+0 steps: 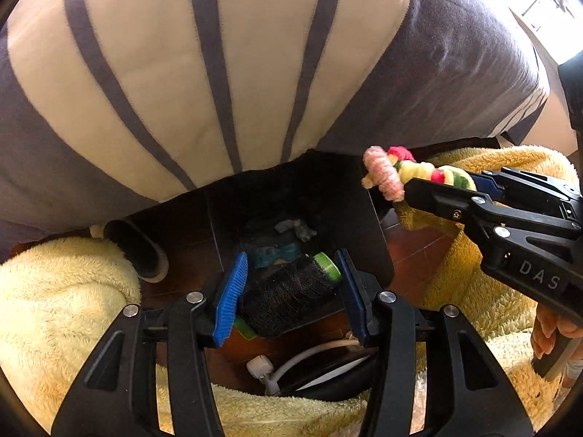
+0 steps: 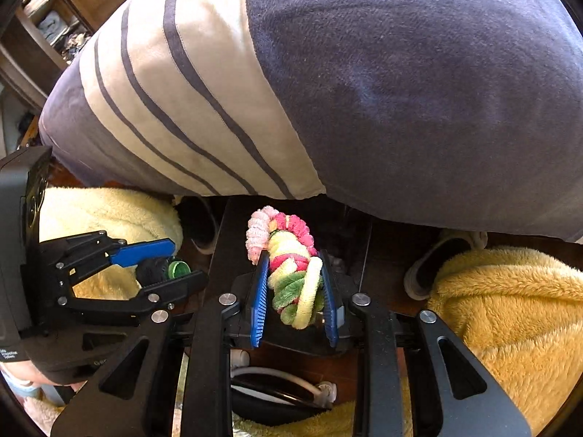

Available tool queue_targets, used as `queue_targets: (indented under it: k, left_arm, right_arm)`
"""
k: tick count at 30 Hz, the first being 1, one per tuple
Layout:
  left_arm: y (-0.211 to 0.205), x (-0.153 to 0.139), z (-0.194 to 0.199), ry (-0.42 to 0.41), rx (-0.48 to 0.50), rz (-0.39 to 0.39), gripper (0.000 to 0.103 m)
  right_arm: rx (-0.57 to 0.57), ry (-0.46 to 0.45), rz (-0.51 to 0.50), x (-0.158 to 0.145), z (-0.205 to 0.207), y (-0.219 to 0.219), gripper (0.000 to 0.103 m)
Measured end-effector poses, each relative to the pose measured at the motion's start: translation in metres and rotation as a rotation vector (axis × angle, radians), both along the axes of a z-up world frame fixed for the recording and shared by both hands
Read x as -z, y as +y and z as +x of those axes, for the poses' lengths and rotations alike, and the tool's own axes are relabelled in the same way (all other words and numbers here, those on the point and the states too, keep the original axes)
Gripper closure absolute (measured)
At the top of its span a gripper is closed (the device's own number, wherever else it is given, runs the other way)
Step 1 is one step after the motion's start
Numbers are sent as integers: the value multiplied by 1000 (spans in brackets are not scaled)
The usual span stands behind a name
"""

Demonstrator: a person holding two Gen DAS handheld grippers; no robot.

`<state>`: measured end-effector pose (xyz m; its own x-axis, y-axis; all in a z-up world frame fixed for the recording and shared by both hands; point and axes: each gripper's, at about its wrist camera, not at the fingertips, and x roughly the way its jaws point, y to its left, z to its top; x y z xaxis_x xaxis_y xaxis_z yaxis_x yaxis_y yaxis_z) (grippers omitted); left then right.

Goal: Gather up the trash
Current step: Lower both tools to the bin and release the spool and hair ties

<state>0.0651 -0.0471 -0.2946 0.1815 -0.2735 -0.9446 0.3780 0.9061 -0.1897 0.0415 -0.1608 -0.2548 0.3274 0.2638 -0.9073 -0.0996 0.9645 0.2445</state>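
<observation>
My left gripper (image 1: 291, 291) is shut on a spool of black thread with green ends (image 1: 291, 295), held over the open black trash bin (image 1: 379, 240). The bin holds crumpled blue and grey scraps (image 1: 280, 244). My right gripper (image 2: 295, 291) is shut on a twisted fuzzy pink, red, yellow and green pipe-cleaner bundle (image 2: 291, 255), held above the bin's right side (image 2: 226, 240). The bundle also shows in the left wrist view (image 1: 400, 174), in the right gripper (image 1: 448, 185). The left gripper (image 2: 164, 266) with the spool (image 2: 160, 269) shows in the right wrist view.
A bed with a striped cream and grey-blue cover (image 1: 218, 73) overhangs the bin. The person's legs in yellow fleece (image 1: 62, 309) (image 2: 510, 313) flank it, with slippers (image 1: 142, 251) (image 2: 433, 266) on the dark wood floor. A white cable and plug (image 1: 266, 367) lie below.
</observation>
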Motion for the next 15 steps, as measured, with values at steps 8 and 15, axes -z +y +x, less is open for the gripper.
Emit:
queue_targets:
  k: [8,15]
  left_arm:
    - [0,-3,0,-2,-6,4,45]
    - [5,-31,-1,-82,-19,17,30]
  right_arm:
    - [19,-9,2,-7,4,-6,49]
    - [42,-58,5,-26,4,-13,49]
